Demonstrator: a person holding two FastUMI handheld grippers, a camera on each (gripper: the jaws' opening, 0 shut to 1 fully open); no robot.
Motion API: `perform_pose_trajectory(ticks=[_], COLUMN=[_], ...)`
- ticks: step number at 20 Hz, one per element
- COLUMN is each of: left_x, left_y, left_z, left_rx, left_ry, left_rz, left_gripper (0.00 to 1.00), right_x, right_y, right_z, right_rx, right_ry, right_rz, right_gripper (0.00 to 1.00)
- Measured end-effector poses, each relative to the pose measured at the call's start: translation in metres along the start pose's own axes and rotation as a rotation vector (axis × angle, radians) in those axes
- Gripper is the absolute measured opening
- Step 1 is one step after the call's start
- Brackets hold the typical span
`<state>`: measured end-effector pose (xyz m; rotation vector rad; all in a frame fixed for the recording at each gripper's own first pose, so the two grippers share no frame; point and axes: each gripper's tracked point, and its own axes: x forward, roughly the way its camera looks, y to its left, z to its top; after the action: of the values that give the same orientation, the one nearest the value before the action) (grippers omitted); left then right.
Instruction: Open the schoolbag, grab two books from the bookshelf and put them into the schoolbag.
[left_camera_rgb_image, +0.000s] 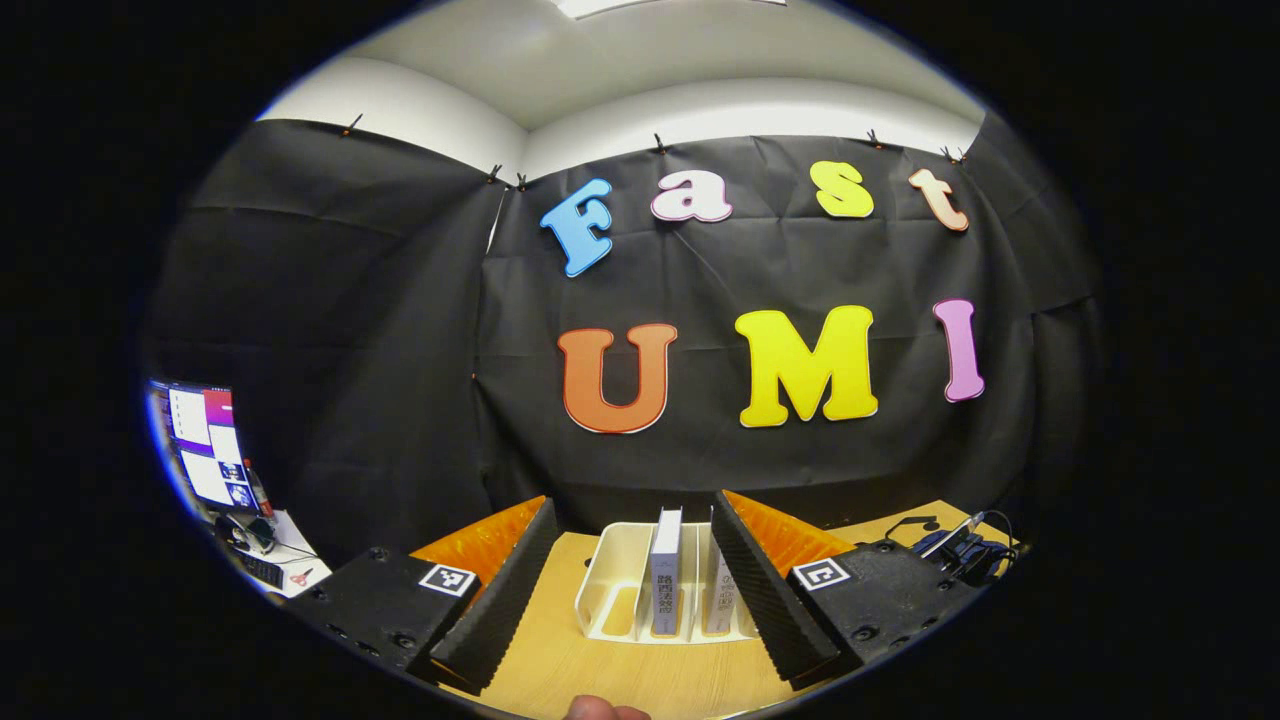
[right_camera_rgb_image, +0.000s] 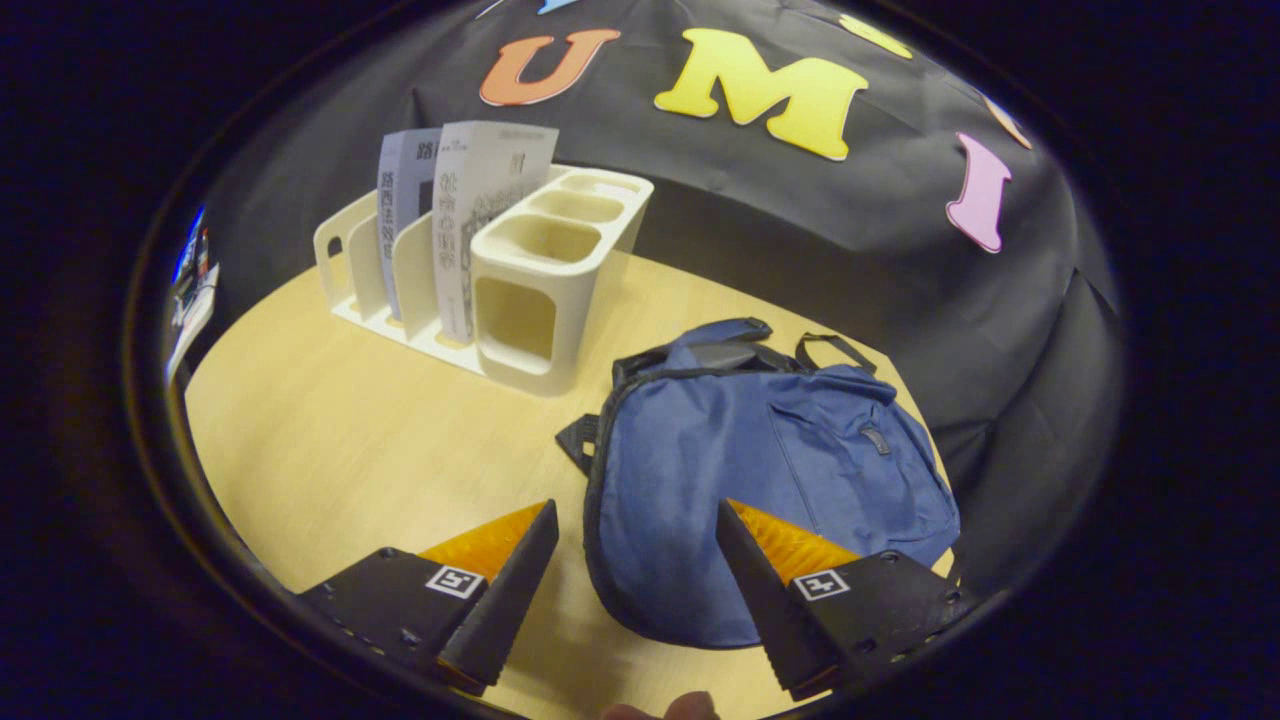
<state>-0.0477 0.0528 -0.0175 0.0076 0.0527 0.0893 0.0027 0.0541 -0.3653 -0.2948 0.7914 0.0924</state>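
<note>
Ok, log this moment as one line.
left hand-held gripper: open, facing bookshelf | right hand-held gripper: open, over schoolbag | schoolbag: closed | two books: upright in bookshelf

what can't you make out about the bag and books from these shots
- Blue fabric schoolbag, right gripper view: its near edge sits behind the right gripper fingers; whether the zip is open cannot be told.
- Two pale upright books in the white plastic rack, left gripper view: the right book is partly behind a finger of the left gripper.
- Book covers: print too small.
</note>
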Motion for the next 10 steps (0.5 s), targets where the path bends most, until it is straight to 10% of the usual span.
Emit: perform_pose_trajectory(ticks=[10], left_x=[-0.001], left_y=[0.008], left_z=[-0.01], left_rx=[0.014], left_ry=[0.035], left_rz=[0.016], left_gripper=[0.99], right_x=[0.036], right_y=[-0.007], right_z=[-0.017], right_rx=[-0.006], right_ry=[0.077], right_rz=[-0.064], right_gripper=[0.88])
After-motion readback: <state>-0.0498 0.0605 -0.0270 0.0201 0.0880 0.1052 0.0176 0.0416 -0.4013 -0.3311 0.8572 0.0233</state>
